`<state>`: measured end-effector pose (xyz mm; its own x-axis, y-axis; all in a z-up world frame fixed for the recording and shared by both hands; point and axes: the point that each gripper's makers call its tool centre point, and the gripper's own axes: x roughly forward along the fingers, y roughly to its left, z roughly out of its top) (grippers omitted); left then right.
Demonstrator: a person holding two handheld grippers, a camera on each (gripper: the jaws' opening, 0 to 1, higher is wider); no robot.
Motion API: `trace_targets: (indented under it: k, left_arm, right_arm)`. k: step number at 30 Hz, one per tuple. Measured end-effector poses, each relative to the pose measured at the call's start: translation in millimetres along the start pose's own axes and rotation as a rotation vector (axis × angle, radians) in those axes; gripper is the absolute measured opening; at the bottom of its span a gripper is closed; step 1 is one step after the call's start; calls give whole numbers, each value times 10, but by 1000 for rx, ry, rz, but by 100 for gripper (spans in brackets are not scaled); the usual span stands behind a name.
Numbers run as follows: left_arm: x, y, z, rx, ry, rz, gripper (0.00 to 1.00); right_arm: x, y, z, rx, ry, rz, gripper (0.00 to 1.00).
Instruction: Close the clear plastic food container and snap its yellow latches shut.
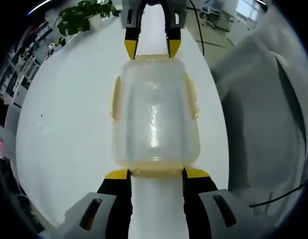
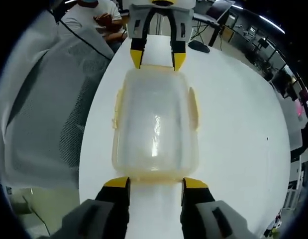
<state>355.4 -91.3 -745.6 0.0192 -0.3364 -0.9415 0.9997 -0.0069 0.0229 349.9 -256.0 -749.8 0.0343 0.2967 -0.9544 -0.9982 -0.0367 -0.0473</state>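
Observation:
A clear plastic food container (image 1: 154, 114) (image 2: 154, 124) lies lengthwise on the white table (image 1: 69, 124) (image 2: 233, 124), its lid resting on top. Yellow latches (image 1: 115, 99) (image 2: 193, 107) stick out from its long sides, and a yellow strip runs along each short end. My left gripper (image 1: 156, 174) (image 2: 157, 58) stands open at one short end, its yellow tips against the container's corners. At the opposite end my right gripper (image 2: 155, 183) (image 1: 152, 48) is open the same way, facing the left one. I cannot tell whether the end latches are snapped.
A grey mesh fabric (image 1: 263, 114) (image 2: 49, 99) hangs beside the table's long edge. A potted plant (image 1: 84, 15) stands at one far end. A person (image 2: 99, 15) sits beyond the other end. A black cable (image 1: 196, 30) crosses the table.

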Motion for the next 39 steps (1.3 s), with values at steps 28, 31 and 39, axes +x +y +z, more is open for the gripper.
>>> trace_targets:
  k: [28, 31, 39]
  left_arm:
    - [-290, 90, 2, -395, -223, 1, 42]
    - [-303, 96, 61, -487, -271, -5, 42]
    - [-318, 186, 134, -711, -353, 5, 41]
  right_arm:
    - [-332, 12, -39, 235, -92, -39, 40]
    - [-344, -13, -37, 292, -97, -76, 39]
    - [-365, -131, 101, 624, -235, -107, 37]
